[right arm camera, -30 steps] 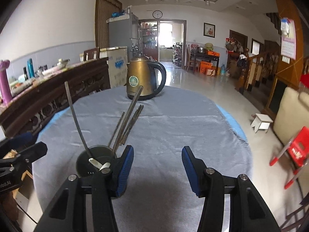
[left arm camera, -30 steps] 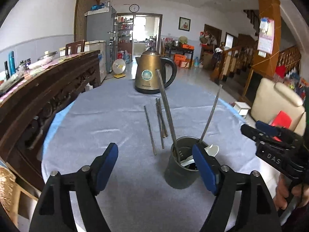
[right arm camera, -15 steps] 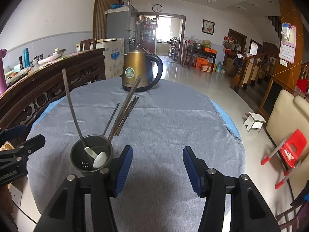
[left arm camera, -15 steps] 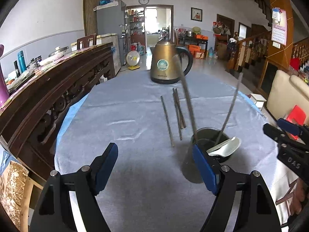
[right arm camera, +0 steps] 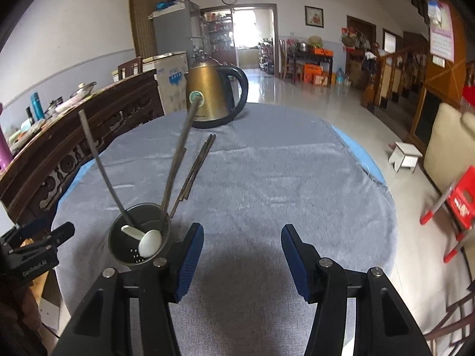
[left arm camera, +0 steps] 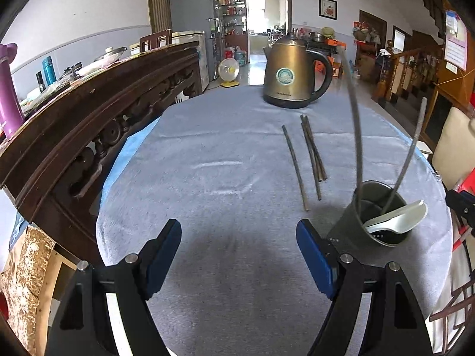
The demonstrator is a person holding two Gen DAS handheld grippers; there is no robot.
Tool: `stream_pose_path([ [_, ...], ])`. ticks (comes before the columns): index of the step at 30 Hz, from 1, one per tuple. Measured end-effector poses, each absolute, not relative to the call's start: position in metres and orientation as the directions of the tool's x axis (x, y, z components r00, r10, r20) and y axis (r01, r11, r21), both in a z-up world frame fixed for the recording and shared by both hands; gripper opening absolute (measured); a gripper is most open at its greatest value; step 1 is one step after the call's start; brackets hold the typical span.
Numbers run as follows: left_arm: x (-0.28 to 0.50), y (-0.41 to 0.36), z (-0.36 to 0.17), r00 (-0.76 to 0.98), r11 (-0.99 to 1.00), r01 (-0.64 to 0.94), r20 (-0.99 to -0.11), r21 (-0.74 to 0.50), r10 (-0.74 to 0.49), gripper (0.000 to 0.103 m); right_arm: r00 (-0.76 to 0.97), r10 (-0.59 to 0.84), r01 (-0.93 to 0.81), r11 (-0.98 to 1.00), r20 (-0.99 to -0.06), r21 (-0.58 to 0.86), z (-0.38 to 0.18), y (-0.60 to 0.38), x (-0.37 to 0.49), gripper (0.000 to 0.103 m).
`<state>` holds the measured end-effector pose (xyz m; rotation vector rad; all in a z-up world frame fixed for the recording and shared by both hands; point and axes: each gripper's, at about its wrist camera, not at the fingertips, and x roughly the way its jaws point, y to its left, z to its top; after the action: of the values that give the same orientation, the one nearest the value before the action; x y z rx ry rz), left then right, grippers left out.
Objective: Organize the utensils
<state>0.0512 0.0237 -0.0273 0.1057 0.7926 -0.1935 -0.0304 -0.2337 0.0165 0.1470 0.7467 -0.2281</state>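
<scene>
A dark metal utensil cup (left arm camera: 374, 212) (right arm camera: 139, 238) stands on the grey tablecloth. It holds two long-handled utensils and a white spoon (left arm camera: 396, 218) (right arm camera: 150, 242). Several dark chopsticks (left arm camera: 310, 151) (right arm camera: 194, 170) lie flat on the cloth beyond the cup. My left gripper (left arm camera: 239, 253) is open and empty, left of the cup and nearer than the chopsticks. My right gripper (right arm camera: 242, 256) is open and empty, just right of the cup. The left gripper also shows at the left edge of the right wrist view (right arm camera: 32, 252).
A gold electric kettle (left arm camera: 292, 72) (right arm camera: 213, 93) stands at the far side of the round table. A dark carved wooden sideboard (left arm camera: 89, 112) runs along the left. A red stool (right arm camera: 454, 204) and a cream chair (right arm camera: 448, 151) stand to the right.
Both grippers have drawn back and risen from the cup. The left gripper has shifted left, so the cup now sits to its right. Both stay open.
</scene>
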Motion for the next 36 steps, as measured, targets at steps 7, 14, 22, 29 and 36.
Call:
stream_pose_path([
  [7,0.057,0.026,-0.033,0.679,0.979,0.203,-0.725,0.030,-0.119,0.080,0.717,-0.136,0.230,0.972,-0.684,0.048,0.017,-0.229,-0.029,0.059],
  [14,0.056,0.028,-0.032,0.684,0.979,0.200,-0.721,0.037,-0.113,0.080,0.719,-0.119,0.208,0.977,-0.685,0.048,0.017,-0.221,-0.026,0.059],
  [22,0.058,0.029,-0.034,0.681,0.980,0.194,-0.725,0.046,-0.101,0.080,0.708,-0.106,0.222,0.972,-0.698,0.077,0.014,-0.228,-0.025,0.059],
  [29,0.060,0.029,-0.037,0.677,0.980,0.189,-0.731,0.060,-0.086,0.080,0.702,-0.099,0.224,0.971,-0.705,0.086,0.010,-0.229,-0.024,0.059],
  [36,0.065,0.029,-0.041,0.671,0.981,0.180,-0.739,0.076,-0.066,0.080,0.693,-0.088,0.247,0.961,-0.715,0.121,0.006,-0.240,-0.022,0.059],
])
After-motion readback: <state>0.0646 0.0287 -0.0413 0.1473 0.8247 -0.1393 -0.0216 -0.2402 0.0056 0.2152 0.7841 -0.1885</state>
